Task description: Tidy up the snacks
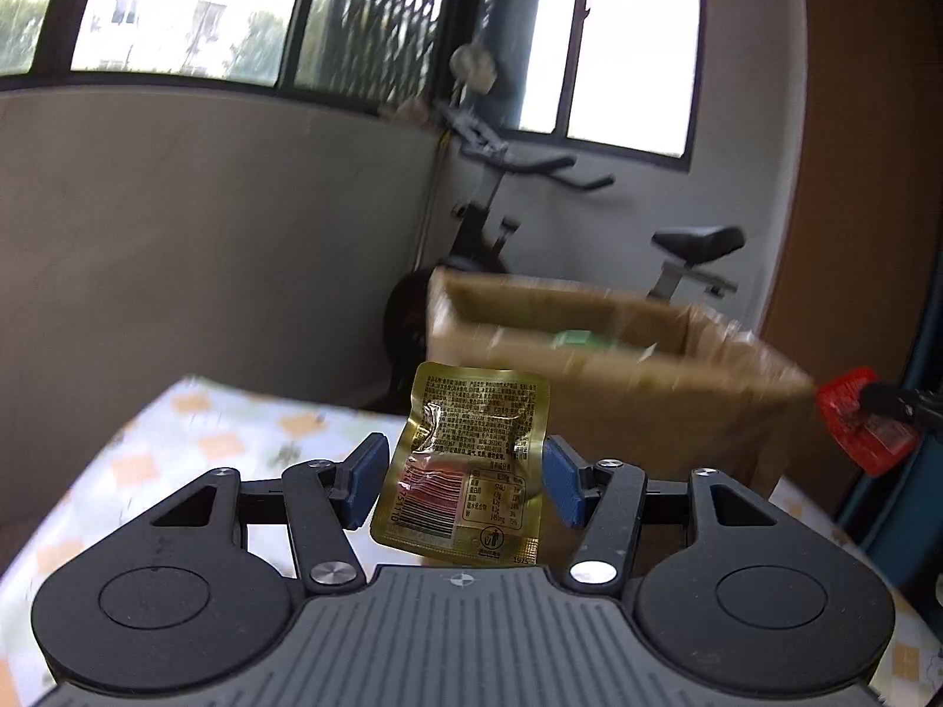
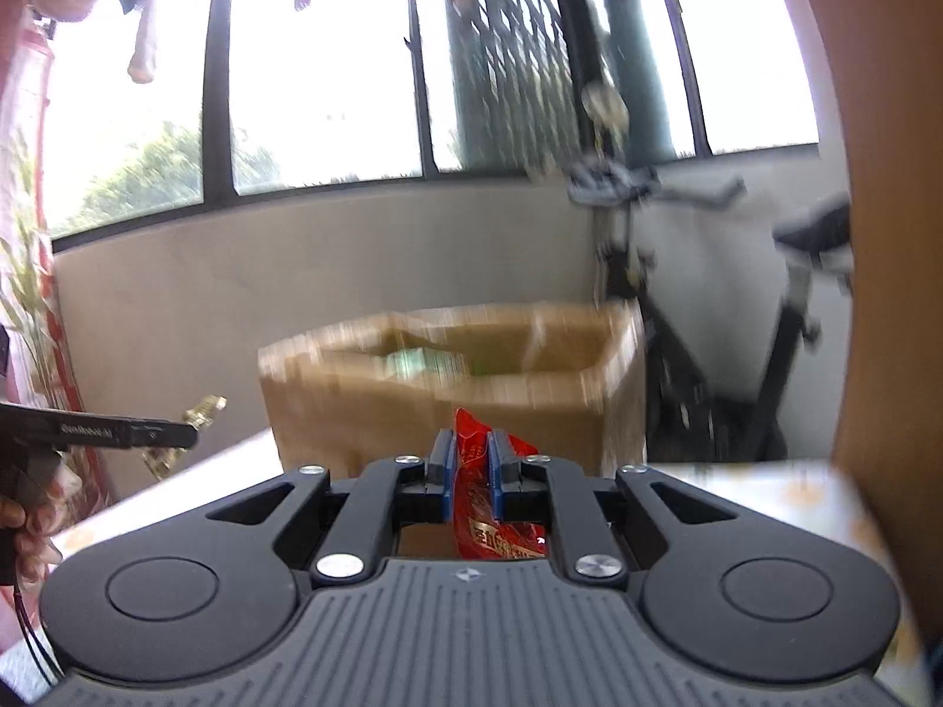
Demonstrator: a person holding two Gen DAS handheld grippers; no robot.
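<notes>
L gripper (image 1: pixel 465 480): fingers closed on gold packet (image 1: pixel 471 459), held upright w/ printed back facing cam, above checked tabletop (image 1: pixel 194 453). R gripper (image 2: pixel 471 474): fingers clamped tight on red packet (image 2: pixel 492 506), which sticks up btwn the blue pads. Open cardboard box (image 2: pixel 448 406) sits on tabletop just ahead of both; something green inside, blurred.

Between the left gripper's jaws, the gold packet (image 1: pixel 471 459) carried dense printed characters too small to read, a nutrition table, a barcode and a bin symbol. The red packet (image 2: pixel 492 524) between the right gripper's jaws showed large gold characters, only partly visible.
</notes>
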